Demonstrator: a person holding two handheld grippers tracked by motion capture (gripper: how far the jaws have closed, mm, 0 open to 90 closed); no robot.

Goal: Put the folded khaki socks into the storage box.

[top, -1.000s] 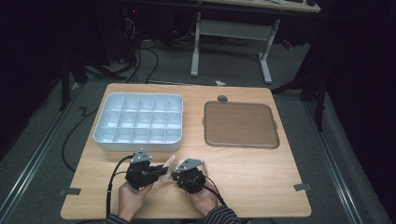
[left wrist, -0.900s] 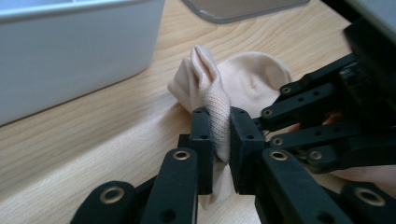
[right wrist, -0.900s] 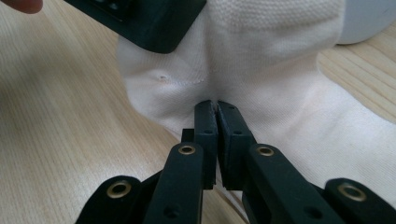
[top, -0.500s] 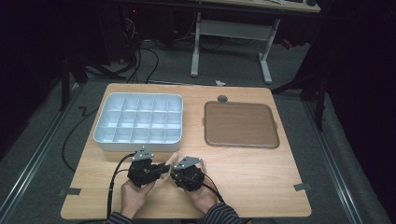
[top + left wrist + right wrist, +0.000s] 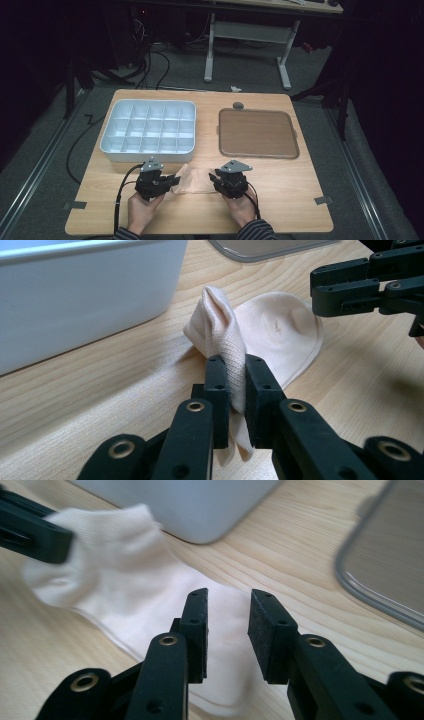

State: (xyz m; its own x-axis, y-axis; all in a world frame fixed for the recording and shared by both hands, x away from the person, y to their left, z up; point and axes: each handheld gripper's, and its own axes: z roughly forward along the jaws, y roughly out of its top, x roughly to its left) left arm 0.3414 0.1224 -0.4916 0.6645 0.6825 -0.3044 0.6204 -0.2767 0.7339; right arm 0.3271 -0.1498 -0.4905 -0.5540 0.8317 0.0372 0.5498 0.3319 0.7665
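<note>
The left gripper (image 5: 235, 405) pinches one pale sock (image 5: 270, 335), which lies near the table's (image 5: 300, 200) front edge. The right gripper (image 5: 227, 630), jaws just opening with nothing clamped, has drawn back from where it met the left a second ago. On the wooden table: one white divided tray (image 5: 150, 150), one brown lid (image 5: 257, 132). Dark room, grey floor.
</note>
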